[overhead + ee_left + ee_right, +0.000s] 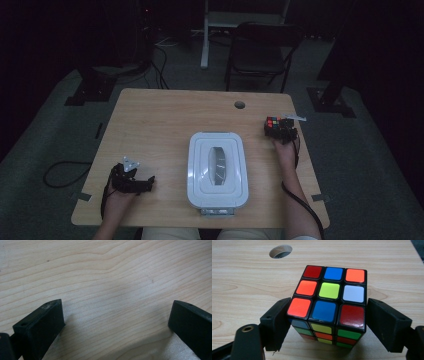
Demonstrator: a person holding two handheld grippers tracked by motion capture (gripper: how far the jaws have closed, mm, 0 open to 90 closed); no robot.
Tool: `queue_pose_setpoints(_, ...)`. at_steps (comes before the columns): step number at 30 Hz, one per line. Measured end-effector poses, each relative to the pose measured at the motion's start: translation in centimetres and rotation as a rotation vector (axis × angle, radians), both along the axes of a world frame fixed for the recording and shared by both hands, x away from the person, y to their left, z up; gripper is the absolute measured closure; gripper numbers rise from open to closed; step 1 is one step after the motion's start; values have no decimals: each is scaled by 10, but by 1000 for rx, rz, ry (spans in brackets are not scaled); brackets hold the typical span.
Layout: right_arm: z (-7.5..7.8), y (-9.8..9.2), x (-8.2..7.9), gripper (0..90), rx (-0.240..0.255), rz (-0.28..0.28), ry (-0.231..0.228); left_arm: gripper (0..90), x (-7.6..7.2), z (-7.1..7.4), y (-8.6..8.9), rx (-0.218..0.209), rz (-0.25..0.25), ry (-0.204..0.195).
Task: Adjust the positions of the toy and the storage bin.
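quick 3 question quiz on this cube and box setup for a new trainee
1. True or false: the puzzle cube sits between the jaws of the right gripper.
2. Which sticker colour is at the centre of the cube's top face: A yellow-green, B white, C red?
3. In the high view, what lies between the two grippers on the table?

Key
1. True. In the right gripper view the cube stands on the table with a black jaw close at each side.
2. A. Yellow-green, with blue behind it and blue in front.
3. The white lidded box, lid on, at the table's near middle. The left gripper stands open over bare wood.
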State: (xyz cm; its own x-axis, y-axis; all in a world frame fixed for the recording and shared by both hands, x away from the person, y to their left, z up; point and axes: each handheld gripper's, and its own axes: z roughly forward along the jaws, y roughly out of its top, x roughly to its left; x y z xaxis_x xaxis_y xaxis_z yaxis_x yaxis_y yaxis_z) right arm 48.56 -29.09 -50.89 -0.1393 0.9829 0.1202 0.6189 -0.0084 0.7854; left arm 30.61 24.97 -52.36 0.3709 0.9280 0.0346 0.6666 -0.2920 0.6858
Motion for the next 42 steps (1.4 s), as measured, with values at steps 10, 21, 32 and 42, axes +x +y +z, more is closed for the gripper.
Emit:
queue_pose_setpoints(10,3,4,-1,338,-69,10,9,10,2,0,1,-15,-1,11)
queue_pose_setpoints(21,11,0,-15,341,-40,15,-5,10,2,0,1,-15,-6,10)
queue_pose_setpoints(32,30,-3,-44,341,-47,63,-71,10,2,0,1,-16,-8,9)
queue_pose_setpoints(42,39,-12,-96,341,-50,118,-103,10,3,0,1,-19,-9,11)
